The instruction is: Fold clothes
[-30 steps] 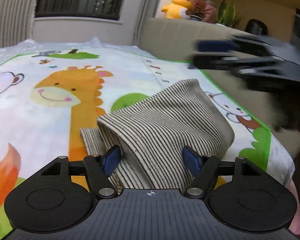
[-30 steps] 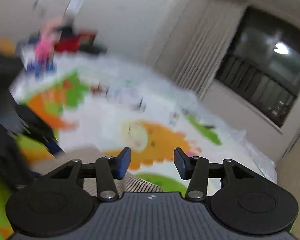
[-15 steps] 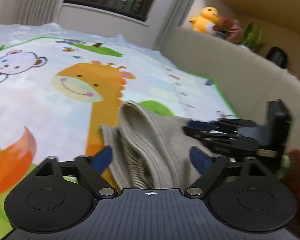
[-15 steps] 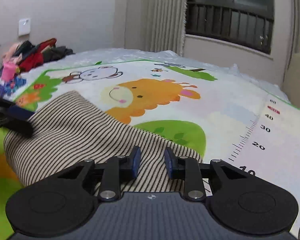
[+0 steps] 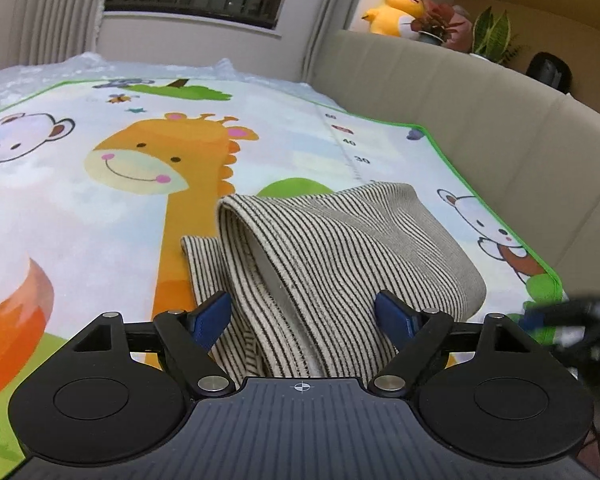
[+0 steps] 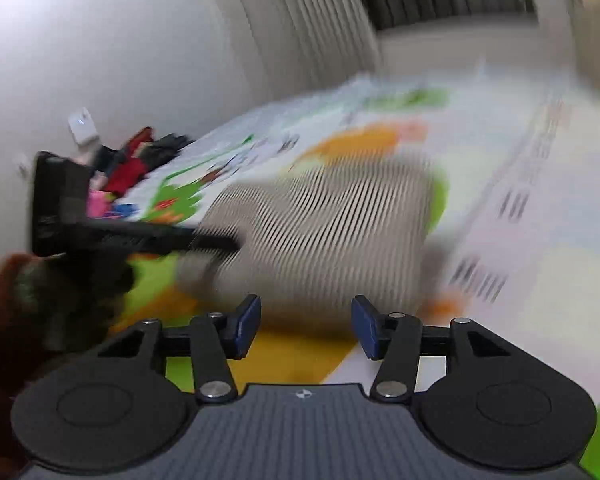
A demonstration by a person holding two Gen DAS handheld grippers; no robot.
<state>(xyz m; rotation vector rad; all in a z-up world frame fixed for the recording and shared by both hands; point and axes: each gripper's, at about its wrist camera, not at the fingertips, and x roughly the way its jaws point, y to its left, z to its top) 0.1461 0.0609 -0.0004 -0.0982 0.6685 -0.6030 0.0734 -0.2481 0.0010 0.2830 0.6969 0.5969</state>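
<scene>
A: Tongs check. Left tongs [image 5: 302,314] are standing wide, straddling the striped cloth [image 5: 340,248] that is lying doubled on the play mat [image 5: 80,208], gripping nothing. Right tongs [image 6: 304,328] are gaping wide too, empty, swinging in blur.

B: Risk?

A: Top layer is bulging; it could be springing open, or the swinging right tongs could be dragging it. Half a second ago the right tongs were nearly closed beside the cloth.
</scene>
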